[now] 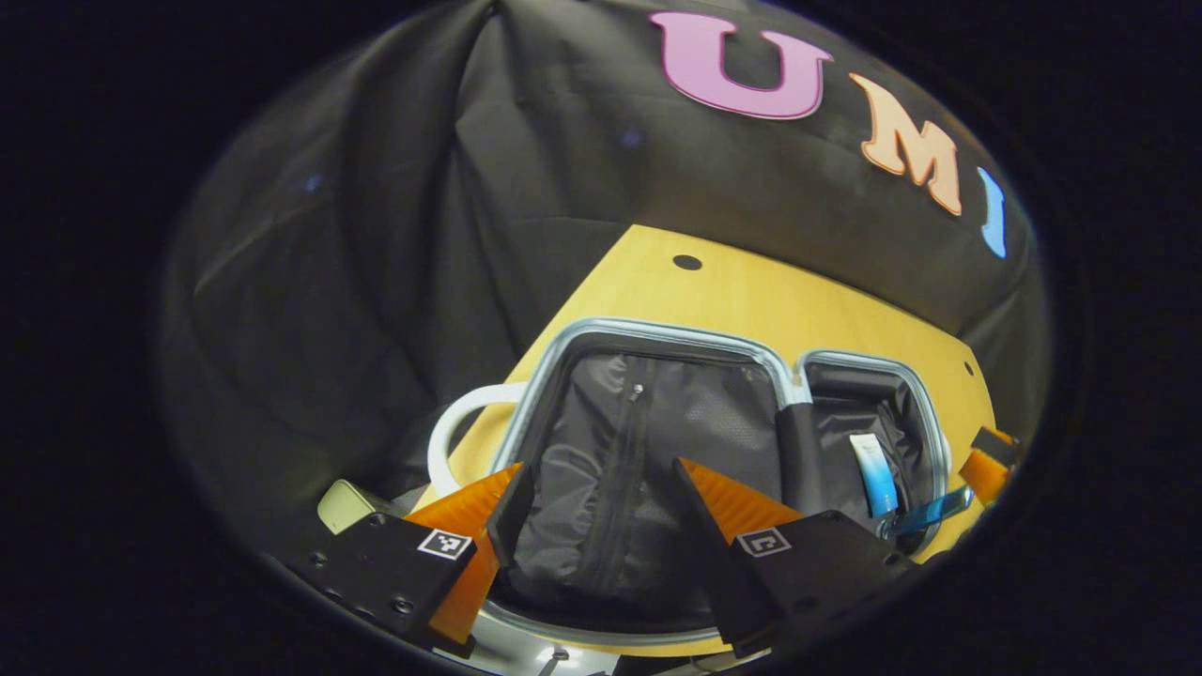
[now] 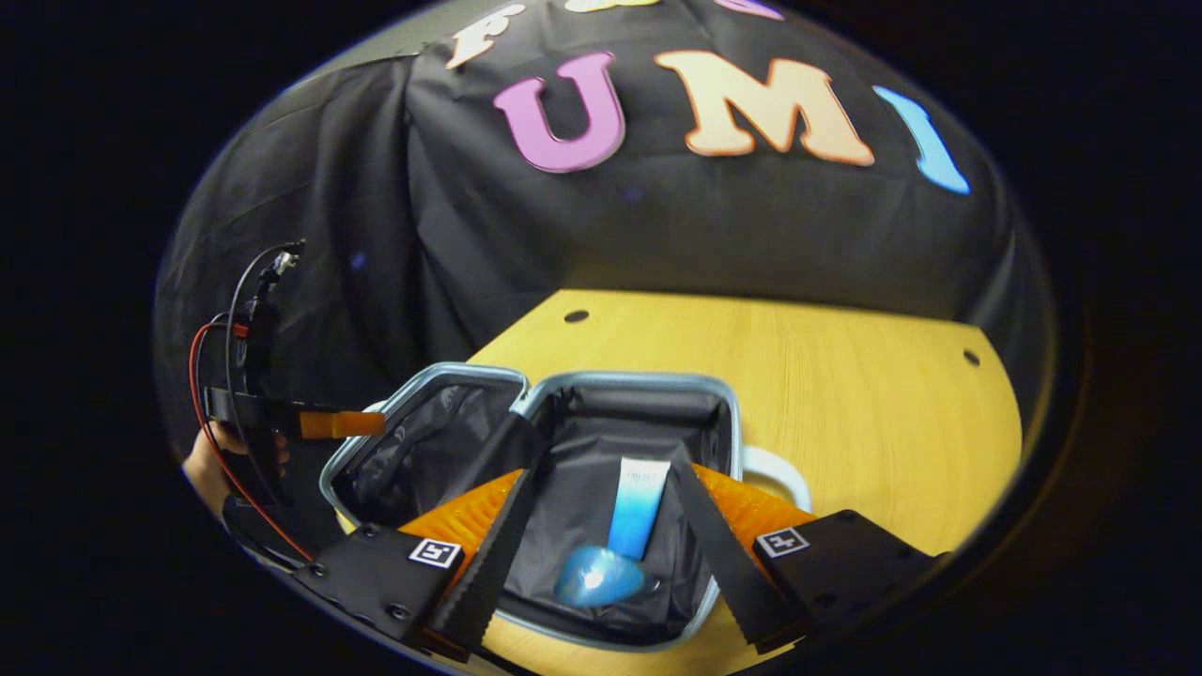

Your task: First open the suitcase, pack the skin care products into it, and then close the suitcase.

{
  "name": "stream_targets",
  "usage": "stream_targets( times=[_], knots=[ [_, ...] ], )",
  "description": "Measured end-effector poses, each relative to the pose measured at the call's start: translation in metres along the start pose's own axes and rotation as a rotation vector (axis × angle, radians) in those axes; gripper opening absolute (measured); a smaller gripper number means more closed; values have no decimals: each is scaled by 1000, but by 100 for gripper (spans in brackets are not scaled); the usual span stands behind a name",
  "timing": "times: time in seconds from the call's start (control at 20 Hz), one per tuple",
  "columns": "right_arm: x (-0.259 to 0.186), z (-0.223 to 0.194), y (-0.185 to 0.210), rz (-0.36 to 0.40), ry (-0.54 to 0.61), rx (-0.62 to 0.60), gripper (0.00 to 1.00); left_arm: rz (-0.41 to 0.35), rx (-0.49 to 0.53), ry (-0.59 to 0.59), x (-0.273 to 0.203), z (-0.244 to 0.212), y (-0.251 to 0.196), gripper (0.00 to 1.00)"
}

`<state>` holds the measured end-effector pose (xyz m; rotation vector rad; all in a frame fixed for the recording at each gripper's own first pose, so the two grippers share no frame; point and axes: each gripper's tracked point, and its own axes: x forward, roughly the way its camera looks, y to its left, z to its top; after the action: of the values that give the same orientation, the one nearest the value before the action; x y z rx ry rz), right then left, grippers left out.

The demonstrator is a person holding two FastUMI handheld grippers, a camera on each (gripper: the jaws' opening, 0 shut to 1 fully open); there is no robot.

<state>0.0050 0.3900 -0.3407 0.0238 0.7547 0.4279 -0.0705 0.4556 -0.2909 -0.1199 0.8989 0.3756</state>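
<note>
The suitcase (image 2: 563, 413) is seen lying open on the wooden bench (image 2: 845, 394), both halves lined in dark fabric and rimmed in pale grey. In the right gripper view, a blue-and-white tube (image 2: 637, 507) is shown flat in the right-hand half, with a rounded blue item (image 2: 596, 575) touching its near end. The right gripper (image 2: 596, 554) is held above that half with its fingers spread wide, nothing between them. In the left gripper view, the left gripper (image 1: 601, 526) is poised over the zippered half (image 1: 648, 451), fingers likewise parted and empty. A white handle (image 1: 460, 422) is visible at the suitcase's left side, overhanging the bench edge.
</note>
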Motion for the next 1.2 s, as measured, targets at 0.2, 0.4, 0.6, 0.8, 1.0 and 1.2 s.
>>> stream_targets(
  times=[0.2,0.4,0.6,0.8,1.0,1.2],
  knots=[
    [-5,5,11,37,-17,-68,98,29,-26,-6,2,6,25,87],
    [-26,-12,1,36,3,-81,93,79,-31,-22,5,12,53,88],
    [-36,-50,-5,22,81,-58,98,114,-69,-16,12,10,80,88],
    [-41,-52,-3,14,78,-30,98,145,-148,17,26,-5,109,88],
    [-42,-44,1,11,52,-9,98,141,-230,98,50,-27,128,88],
    [-44,-51,-4,-11,68,-5,94,110,-247,206,78,-48,133,84]
  ],
)
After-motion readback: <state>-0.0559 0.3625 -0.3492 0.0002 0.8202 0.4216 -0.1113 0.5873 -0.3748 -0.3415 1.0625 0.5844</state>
